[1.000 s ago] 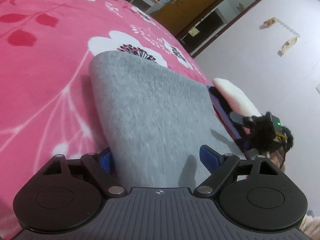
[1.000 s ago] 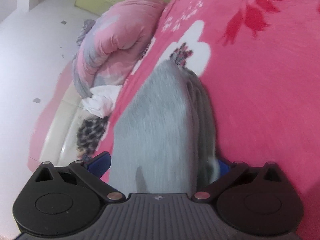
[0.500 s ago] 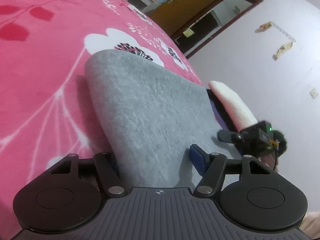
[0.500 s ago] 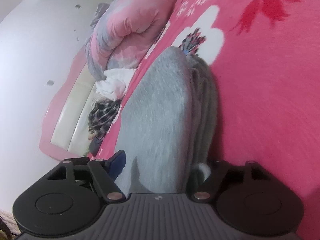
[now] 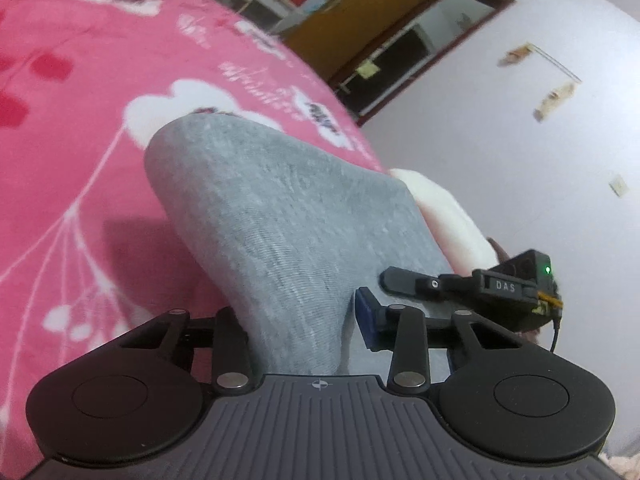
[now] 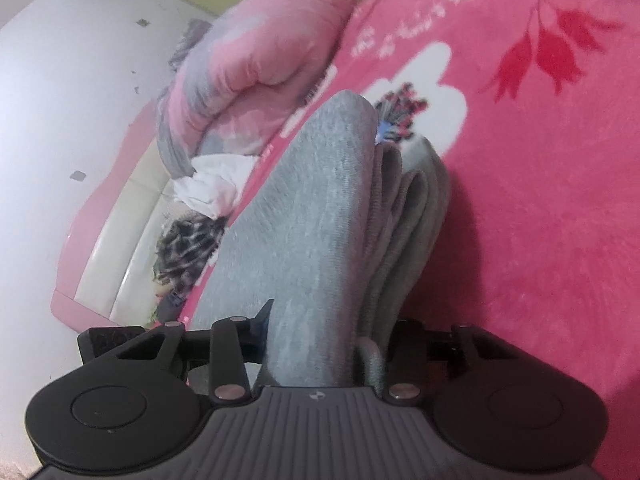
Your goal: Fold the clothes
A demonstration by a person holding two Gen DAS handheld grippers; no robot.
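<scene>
Both our tongs were clamped on the near edge of the folded grey garment [image 5: 288,232]: the left gripper [image 5: 298,328] at one corner, the right gripper [image 6: 324,332] pinching its stacked layers. Its long axis ran straight away from us over the pink blanket [image 6: 540,200], equally near both hands.

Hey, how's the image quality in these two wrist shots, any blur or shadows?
Left wrist view: grey garment sharp, pink bedspread smeared at top left, soft shadow left of the cloth. Right wrist view: softer overall, rolled quilt blurred, shadow right of the garment; fisheye bending in both.
</scene>
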